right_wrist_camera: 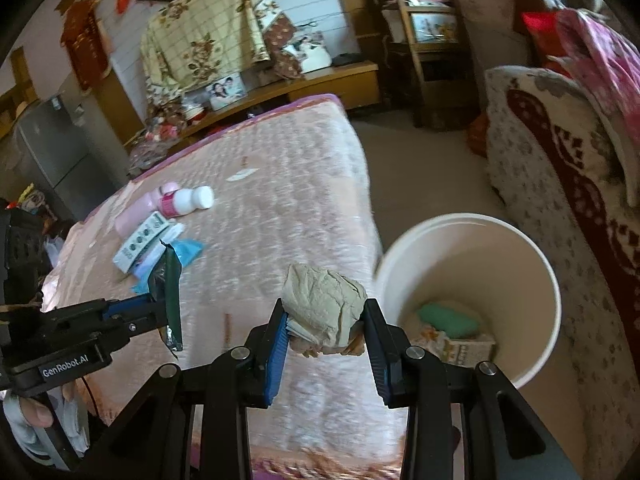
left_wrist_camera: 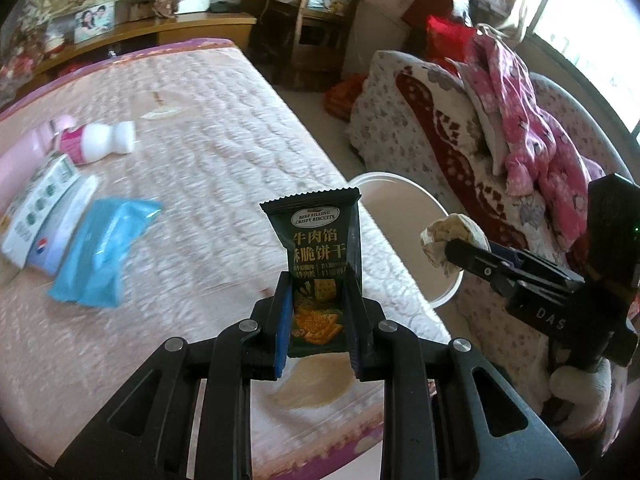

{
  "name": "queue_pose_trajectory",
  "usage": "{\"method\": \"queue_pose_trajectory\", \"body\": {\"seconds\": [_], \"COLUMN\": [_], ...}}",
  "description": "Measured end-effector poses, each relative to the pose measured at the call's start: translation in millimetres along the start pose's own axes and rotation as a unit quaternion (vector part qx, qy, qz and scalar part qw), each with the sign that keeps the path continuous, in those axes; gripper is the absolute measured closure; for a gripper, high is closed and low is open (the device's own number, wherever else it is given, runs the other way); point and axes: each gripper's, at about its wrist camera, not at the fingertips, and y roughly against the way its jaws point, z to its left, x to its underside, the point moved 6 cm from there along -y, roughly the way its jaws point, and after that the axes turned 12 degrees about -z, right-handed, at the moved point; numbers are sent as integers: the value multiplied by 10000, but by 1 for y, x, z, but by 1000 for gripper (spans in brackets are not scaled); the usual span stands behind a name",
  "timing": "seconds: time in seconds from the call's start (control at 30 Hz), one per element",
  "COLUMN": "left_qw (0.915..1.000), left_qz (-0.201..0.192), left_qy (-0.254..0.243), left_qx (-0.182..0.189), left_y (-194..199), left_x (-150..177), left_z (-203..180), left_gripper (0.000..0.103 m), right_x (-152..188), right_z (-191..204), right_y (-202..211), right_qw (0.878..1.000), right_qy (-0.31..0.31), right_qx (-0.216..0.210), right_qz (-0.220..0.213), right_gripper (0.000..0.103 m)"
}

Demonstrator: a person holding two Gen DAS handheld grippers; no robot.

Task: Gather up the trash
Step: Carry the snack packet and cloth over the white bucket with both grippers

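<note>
My left gripper is shut on a dark green biscuit wrapper and holds it upright above the bed's right edge; it also shows in the right wrist view. My right gripper is shut on a crumpled beige paper wad, held above the bed edge just left of the white bin; the wad also shows in the left wrist view. The bin stands on the floor beside the bed and holds a green packet and a carton.
On the pink quilted bed lie a blue packet, a white tube, a small box and a pink-and-white bottle. A sofa with pink clothes stands right of the bin.
</note>
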Motion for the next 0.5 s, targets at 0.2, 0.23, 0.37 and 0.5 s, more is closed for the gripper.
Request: {"method": "queue_pose_trajectory", "body": {"seconds": [0.2, 0.23, 0.37, 0.5], "left_qw": [9996, 9995, 9987, 9976], "left_qz": [138, 157, 265, 363], "left_qy": [-102, -112, -124, -92], "left_qx": [226, 254, 423, 575], "left_y": [-25, -28, -46, -66], "left_x": [-5, -6, -8, -9], "left_z": [-31, -34, -53, -69], "left_gripper": [82, 82, 82, 82], "right_x": [5, 6, 10, 17], "right_z": [-39, -45, -70, -91], "right_y": [1, 1, -2, -8], "right_qw": [9994, 9991, 9976, 9956], "right_qy": [-240, -281, -491, -699], "right_qx": [262, 307, 486, 600], "right_qz": [29, 37, 71, 155], "right_gripper": [68, 68, 68, 68]}}
